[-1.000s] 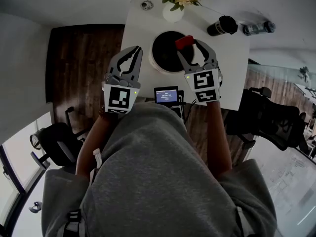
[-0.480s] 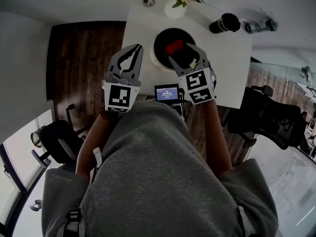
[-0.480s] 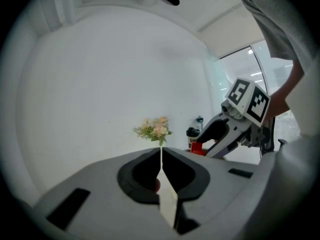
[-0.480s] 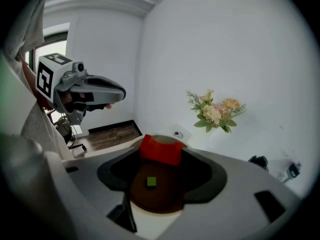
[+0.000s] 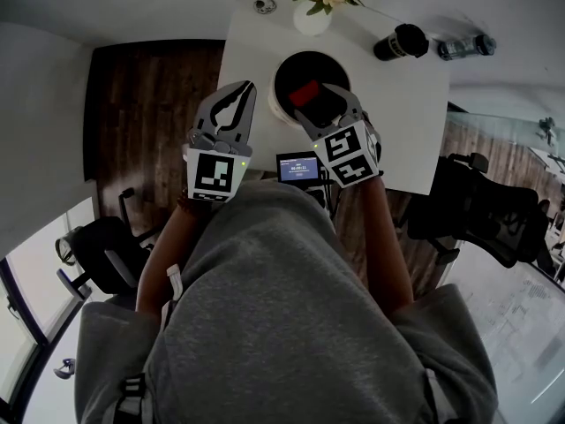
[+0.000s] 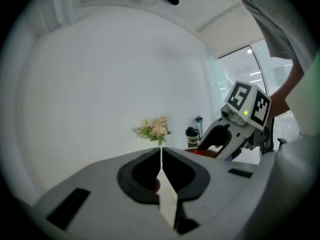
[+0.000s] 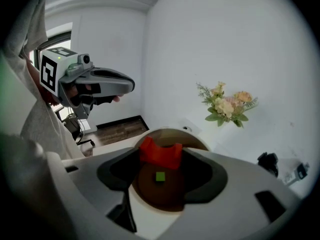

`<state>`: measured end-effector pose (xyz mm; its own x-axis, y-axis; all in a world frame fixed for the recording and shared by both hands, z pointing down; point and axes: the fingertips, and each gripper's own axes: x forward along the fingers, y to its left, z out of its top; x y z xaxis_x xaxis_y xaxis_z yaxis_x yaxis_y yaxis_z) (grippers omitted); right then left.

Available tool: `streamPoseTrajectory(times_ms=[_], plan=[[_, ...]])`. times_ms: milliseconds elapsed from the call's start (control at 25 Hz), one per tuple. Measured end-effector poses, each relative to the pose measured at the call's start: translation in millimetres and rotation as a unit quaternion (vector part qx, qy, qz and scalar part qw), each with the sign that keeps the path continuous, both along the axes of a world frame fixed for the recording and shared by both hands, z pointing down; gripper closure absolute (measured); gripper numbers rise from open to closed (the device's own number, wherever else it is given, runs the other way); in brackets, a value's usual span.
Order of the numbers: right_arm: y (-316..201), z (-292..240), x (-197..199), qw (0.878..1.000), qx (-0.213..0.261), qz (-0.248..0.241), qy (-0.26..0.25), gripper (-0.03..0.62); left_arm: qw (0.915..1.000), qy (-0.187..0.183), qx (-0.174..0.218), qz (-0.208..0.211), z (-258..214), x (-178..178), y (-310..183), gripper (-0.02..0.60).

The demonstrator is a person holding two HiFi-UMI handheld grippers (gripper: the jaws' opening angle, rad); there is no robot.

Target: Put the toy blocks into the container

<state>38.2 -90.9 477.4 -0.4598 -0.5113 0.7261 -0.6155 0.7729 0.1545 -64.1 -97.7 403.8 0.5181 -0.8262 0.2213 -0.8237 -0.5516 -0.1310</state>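
Right now the right gripper (image 5: 318,97) hangs tilted downward over the container (image 5: 276,105). Its claw pinches a red arch-shaped block (image 7: 160,154) across its width, jaws standing wide around it. The block sits above the container's dark round opening, towards its far side as the right gripper view shows it. Whether it has dipped below the rim cannot be told. On the container's brown floor lies a small green block (image 7: 160,177), alone and beneath the red one. Just left of the container the left gripper (image 5: 244,89) is held about level, its claw pressed together with nothing between the jaws. The container stands on a white table (image 5: 388,122). Beyond the container is a white vase of flowers (image 5: 312,14). A black cup (image 5: 399,42) and a clear bottle (image 5: 463,48) lie off to its far right. On the container's near side, by the table edge, a small lit screen (image 5: 297,168) faces up.
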Motion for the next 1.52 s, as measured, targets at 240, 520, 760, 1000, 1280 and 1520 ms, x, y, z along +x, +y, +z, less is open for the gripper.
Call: streamPoseTrajectory(times_ms=[240, 520, 760, 1000, 1280, 1520], plan=[[0.4, -0.7, 6.9, 1.0, 0.007, 0.011, -0.003, 0.329, 1.0, -0.001, -0.002, 0.004, 0.6, 3.0, 0.5, 0.566], [-14.9, -7.6, 85.0, 0.992, 0.048, 0.114, -0.006, 0.329, 0.9999, -0.008, -0.003, 0.01, 1.8, 7.1, 1.0, 0.566], [-4.2, 52.4, 174.7, 0.979, -0.009, 0.204, 0.021, 0.329, 0.9997, -0.014, -0.007, 0.016, 4.9, 9.7, 1.2, 0.566], [32.0, 125.4, 192.5, 0.972, -0.08, 0.214, 0.046, 0.33, 0.9996, -0.021, -0.009, 0.019, 6.0, 14.8, 1.9, 0.566], [53.5, 180.6, 198.1, 0.962, -0.133, 0.229, 0.06, 0.358, 0.9994, -0.027, -0.012, 0.019, 7.4, 18.8, 3.0, 0.566], [60.7, 203.9, 200.8, 0.959, -0.154, 0.227, 0.068, 0.367, 0.9995, -0.028, -0.011, 0.013, 7.2, 16.9, 3.0, 0.566]])
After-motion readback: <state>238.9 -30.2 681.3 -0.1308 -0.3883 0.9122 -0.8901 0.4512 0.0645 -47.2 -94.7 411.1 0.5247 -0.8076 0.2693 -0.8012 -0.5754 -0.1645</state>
